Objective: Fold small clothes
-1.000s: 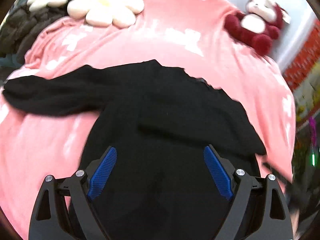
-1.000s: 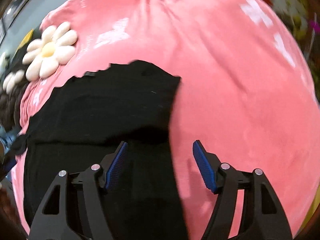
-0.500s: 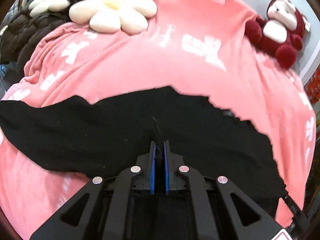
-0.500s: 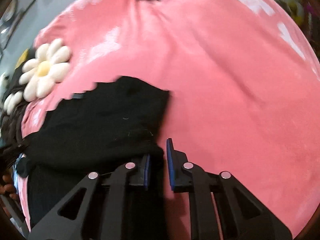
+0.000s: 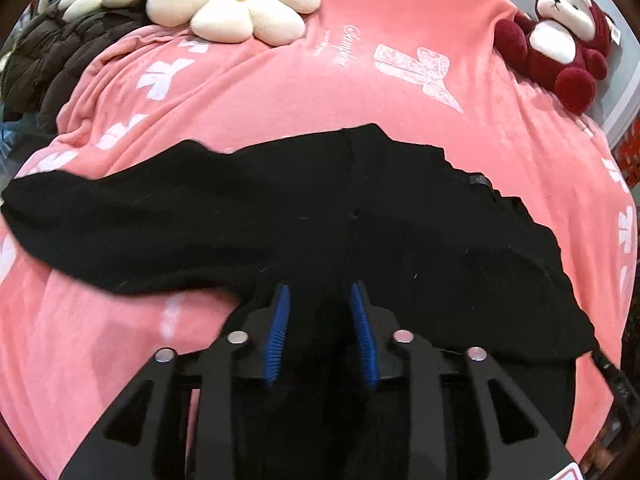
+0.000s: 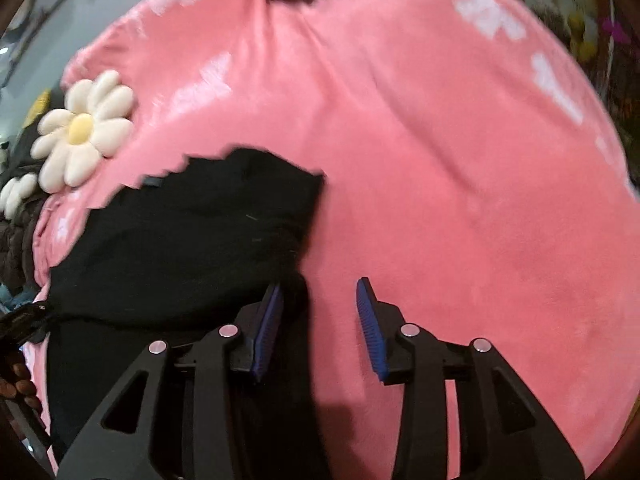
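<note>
The left gripper (image 5: 322,330) hangs over a black garment (image 5: 360,216), its blue pads (image 5: 278,332) parting a little with dark cloth lying between them but not pinched. In this left wrist view the garment sprawls across a pink blanket (image 5: 360,80) printed with white bows, one long sleeve trailing off toward the left edge and a small tab showing on the far hem at right. A daisy-shaped cushion (image 5: 236,4) sits at the blanket's far end beside a heap of dark quilted clothing (image 5: 52,48), and a red and white plush toy (image 5: 560,40) rests at the far right corner.

From the right wrist view, the right gripper (image 6: 320,320) straddles the garment's right-hand edge, its jaws likewise opening: the left-hand pad lies against the cloth while the other stands clear over bare blanket, so nothing is clamped. The garment's upper body lies doubled over itself here, a thick fold line running just ahead of the fingers. The picture is blurred.

The work appears to sit at the end of a fold across the body, both tools letting go. Next, judging by the layout, the outstretched sleeve wants bringing in; that calls for a fresh pinch near its cuff and a carry across the body without dragging the layers already laid.
</note>
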The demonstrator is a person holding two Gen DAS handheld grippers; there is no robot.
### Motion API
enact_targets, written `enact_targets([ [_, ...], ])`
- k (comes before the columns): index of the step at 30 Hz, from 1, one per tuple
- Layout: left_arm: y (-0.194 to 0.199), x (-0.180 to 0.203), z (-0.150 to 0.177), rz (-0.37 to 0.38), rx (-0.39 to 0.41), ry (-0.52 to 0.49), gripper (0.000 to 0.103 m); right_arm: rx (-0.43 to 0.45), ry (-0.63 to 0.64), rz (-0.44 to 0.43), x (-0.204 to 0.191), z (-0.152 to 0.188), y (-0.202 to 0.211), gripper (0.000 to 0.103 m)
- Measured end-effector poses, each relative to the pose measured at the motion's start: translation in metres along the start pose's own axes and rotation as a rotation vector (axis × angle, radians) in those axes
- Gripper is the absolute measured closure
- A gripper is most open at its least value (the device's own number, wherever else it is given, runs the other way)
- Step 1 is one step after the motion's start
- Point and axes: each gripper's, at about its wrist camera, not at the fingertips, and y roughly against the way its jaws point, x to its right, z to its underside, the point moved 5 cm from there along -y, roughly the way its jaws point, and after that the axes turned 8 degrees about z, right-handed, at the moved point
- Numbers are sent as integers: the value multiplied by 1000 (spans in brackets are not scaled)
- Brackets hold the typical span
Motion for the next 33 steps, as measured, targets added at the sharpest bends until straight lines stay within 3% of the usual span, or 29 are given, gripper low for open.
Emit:
enact_targets([
  [2, 9, -10, 8, 1, -3, 23, 66, 13, 49, -26, -19, -4, 7, 67],
  [3, 14, -16, 12, 0, -5, 37, 59, 10, 74, -26, -26, -4, 6, 67],
  [5, 27, -34, 19, -8, 11, 78, 55, -37, 155, 46, -33, 1, -15, 67],
  [7, 40, -58, 23, -9, 23, 139, 44, -138, 220, 150, -29, 17, -46, 67],
  [9, 57, -99, 25, -3, 52, 269, 39, -118, 184, 132, -23, 20, -36, 68],
  [13, 76, -193, 18, -39, 105, 525, 39, -44, 230, 111, -26, 38, 17, 66],
  [16, 85, -266, 11, -105, 159, 697, 39, -75, 211, 50, -27, 70, 44, 65],
  [20, 89, -323, -1, -156, 235, 796, 39, -106, 227, 19, -41, 111, 68, 65],
  [23, 85, -339, -10, -152, 274, 787, 39, -146, 199, -19, -59, 140, 75, 64],
  [24, 81, -341, -13, -155, 277, 775, 41, -160, 188, -33, -64, 146, 76, 63],
  [26, 72, -346, -13, -159, 254, 780, 65, -168, 171, -44, -73, 156, 78, 51],
  [27, 66, -349, -13, -154, 232, 792, 88, -170, 165, -60, -78, 159, 81, 49],
  [28, 63, -350, -14, -130, 232, 803, 96, -173, 166, -67, -82, 161, 81, 48],
  [33, 85, -335, -26, -124, 306, 759, 103, -173, 188, -89, -93, 165, 84, 48],
])
